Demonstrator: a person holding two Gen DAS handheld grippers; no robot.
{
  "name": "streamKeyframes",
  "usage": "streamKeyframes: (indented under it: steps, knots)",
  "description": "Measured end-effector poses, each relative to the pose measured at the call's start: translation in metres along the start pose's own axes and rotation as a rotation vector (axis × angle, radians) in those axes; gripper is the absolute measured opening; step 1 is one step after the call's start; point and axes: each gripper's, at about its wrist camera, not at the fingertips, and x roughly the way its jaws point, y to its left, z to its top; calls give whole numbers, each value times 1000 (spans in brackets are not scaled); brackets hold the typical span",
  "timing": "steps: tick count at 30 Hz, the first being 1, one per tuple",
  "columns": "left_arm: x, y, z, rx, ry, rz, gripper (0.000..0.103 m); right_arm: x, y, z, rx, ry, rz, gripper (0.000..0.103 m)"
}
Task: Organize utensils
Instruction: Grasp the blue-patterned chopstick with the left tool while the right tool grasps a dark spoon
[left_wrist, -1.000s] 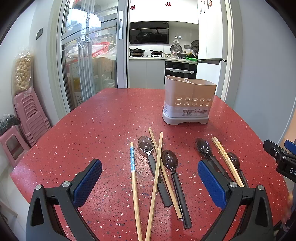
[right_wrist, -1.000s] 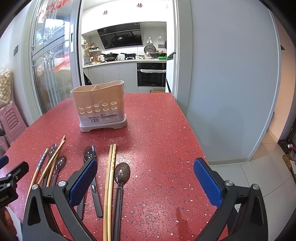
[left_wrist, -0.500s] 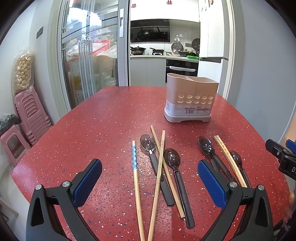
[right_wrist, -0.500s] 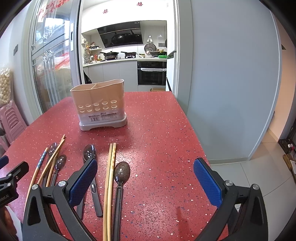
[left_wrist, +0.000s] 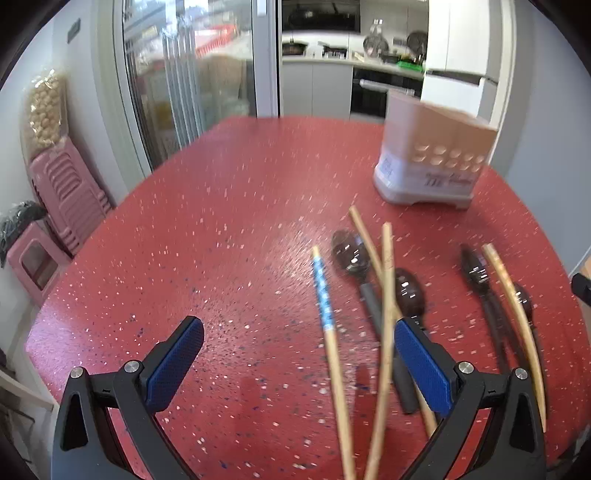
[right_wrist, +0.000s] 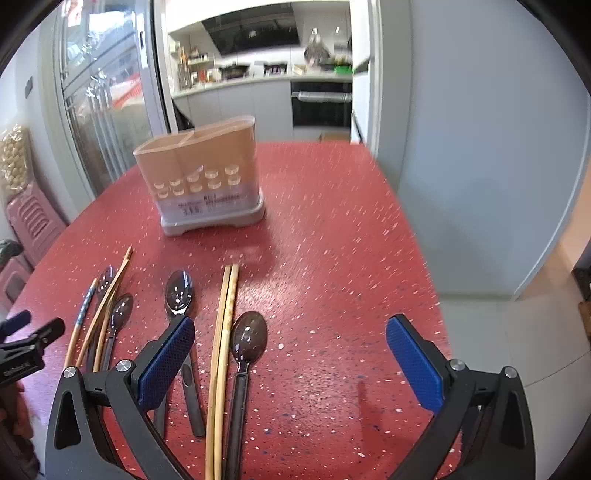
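Observation:
A beige utensil holder (left_wrist: 436, 155) with a divider stands at the far side of the red speckled table (left_wrist: 221, 229); it also shows in the right wrist view (right_wrist: 207, 177). Loose utensils lie in front of it: a blue-patterned chopstick (left_wrist: 325, 306), crossed wooden chopsticks (left_wrist: 384, 295), dark spoons (left_wrist: 351, 254), and a pair of chopsticks (right_wrist: 225, 325) beside a brown spoon (right_wrist: 249, 339). My left gripper (left_wrist: 299, 358) is open and empty above the blue-patterned chopstick. My right gripper (right_wrist: 290, 354) is open and empty above the brown spoon.
The table's right edge (right_wrist: 417, 236) drops to a tiled floor beside a grey wall. Pink stacked stools (left_wrist: 62, 206) stand left of the table by a glass sliding door (left_wrist: 192, 81). A kitchen lies beyond.
Both grippers have moved forward and lower toward the utensils; the view is motion-blurred. The left one has swung left, so the utensils now sit to its right. Nothing has been picked up.

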Motion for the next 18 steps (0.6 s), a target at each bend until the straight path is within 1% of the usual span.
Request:
streamKeyframes:
  steps: [2, 4, 6, 7, 9, 10, 11, 13, 15, 16, 18]
  knots:
    - [8, 3, 0, 3, 32, 3, 103, 9, -5, 1, 32, 59, 15, 103]
    - [14, 6, 0, -1, 52, 8, 103, 16, -9, -1, 42, 107, 16, 100]
    - [20, 10, 0, -9, 70, 13, 103, 20, -8, -7, 24, 142, 3, 93]
    - [22, 11, 1, -12, 78, 15, 103, 23, -6, -10, 12, 160, 1, 91]
    - [26, 13, 1, -11, 91, 22, 103, 26, -3, -16, -9, 192, 0, 82]
    - [28, 13, 2, -8, 97, 23, 103, 28, 0, -19, -24, 210, -8, 79]
    - [29, 13, 2, -6, 101, 24, 103, 30, 3, -21, -36, 222, -13, 75]
    - [32, 11, 2, 0, 108, 21, 103, 32, 9, -25, -57, 250, -28, 72]
    - [35, 11, 3, 7, 117, 22, 103, 36, 12, -28, -66, 274, -32, 66]
    - [36, 10, 3, 9, 121, 23, 103, 38, 14, -31, -71, 286, -34, 65]
    - [40, 10, 4, 11, 130, 25, 103, 37, 16, -30, -79, 284, -40, 65]
